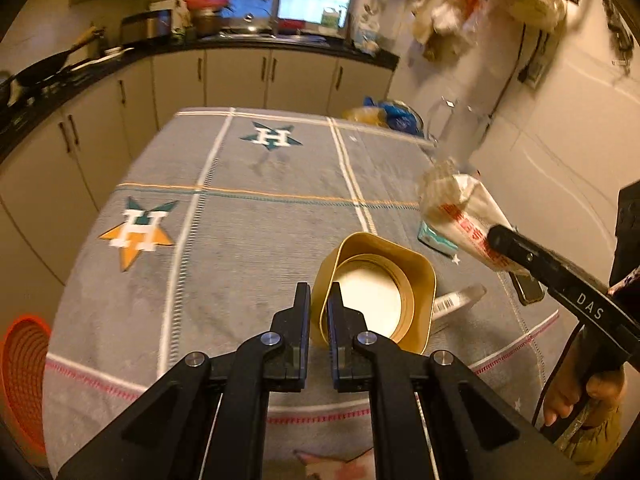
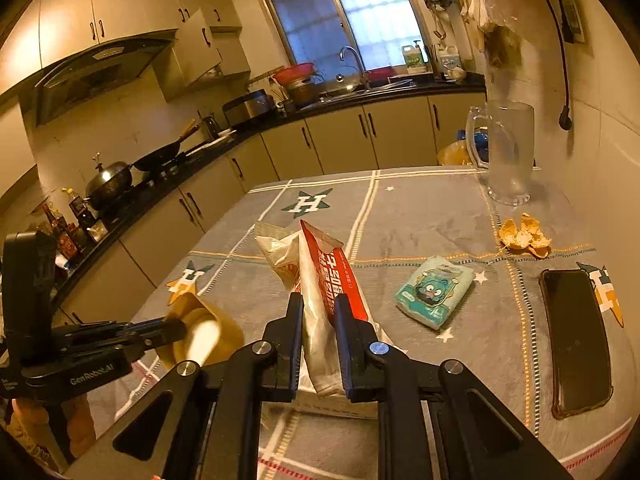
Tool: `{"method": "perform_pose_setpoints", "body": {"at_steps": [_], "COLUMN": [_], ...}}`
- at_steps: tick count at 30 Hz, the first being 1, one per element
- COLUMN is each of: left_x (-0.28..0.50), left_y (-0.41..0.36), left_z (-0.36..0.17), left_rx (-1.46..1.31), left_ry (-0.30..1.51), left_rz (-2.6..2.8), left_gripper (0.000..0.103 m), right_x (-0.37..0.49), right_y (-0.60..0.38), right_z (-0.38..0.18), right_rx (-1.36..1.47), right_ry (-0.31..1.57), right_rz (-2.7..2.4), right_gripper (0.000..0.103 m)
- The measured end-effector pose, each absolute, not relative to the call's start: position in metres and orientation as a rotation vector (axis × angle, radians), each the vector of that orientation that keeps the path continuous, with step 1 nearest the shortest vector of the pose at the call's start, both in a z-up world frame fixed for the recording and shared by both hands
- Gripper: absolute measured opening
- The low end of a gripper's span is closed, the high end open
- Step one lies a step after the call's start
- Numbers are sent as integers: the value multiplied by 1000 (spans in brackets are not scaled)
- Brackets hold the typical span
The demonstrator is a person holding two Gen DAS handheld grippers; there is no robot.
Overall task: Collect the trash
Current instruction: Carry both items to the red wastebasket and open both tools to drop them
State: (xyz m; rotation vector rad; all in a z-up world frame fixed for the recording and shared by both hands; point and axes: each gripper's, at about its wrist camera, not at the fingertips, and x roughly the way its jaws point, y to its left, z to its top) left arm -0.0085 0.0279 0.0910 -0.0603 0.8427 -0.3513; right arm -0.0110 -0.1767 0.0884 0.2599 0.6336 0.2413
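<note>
My left gripper (image 1: 318, 300) is shut on the rim of a gold paper cup (image 1: 384, 280). The cup hangs tilted above the grey tablecloth (image 1: 248, 220) and shows its white inside. In the right wrist view the same cup (image 2: 216, 332) is blurred at the tip of the left gripper (image 2: 178, 328), low on the left. My right gripper (image 2: 320, 308) is shut on a crumpled red and white wrapper bag (image 2: 320, 268), held off the table. From the left wrist view the wrapper (image 1: 460, 216) sticks up from the right gripper (image 1: 498, 238) at the right edge.
On the cloth lie a teal tissue pack (image 2: 434, 292), a black phone (image 2: 576, 340), orange peel (image 2: 524, 236) and a barcoded clear tube (image 1: 456, 300). A glass mug (image 2: 508, 152) stands at the far right. An orange basket (image 1: 24, 384) sits off the table's near left.
</note>
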Motion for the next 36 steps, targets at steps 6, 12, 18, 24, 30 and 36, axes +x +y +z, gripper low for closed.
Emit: {"method": "perform_pose_setpoints", "body": {"at_steps": [6,12,18,24,30,36], "left_x": [-19,-42,-70,-89,-104,-114], "left_y": [64,104,151,191,223,260], "left_z": [85,84,86,82,80,74], "left_rx": [-149,-203,-223,-199,-214,-247], "left_ry": [849,835,796,768,749,739], "left_rz": [-295,-186,-35,127,199,268], "left_gripper": [7,7,7,7,7,8], "right_x": [-22,-28,-30,-34,-38,-36], "right_y": [-161,-141,-106,-70,-38,1], "right_z": [82,76,76,70,67,64], "right_rx": [244,228,207,167,138,99], "right_ry": [655,679,693,714,733,756], "right_rz": [271,314,381,438,489,548], "right_gripper": [16,16,16,17,17,17]}}
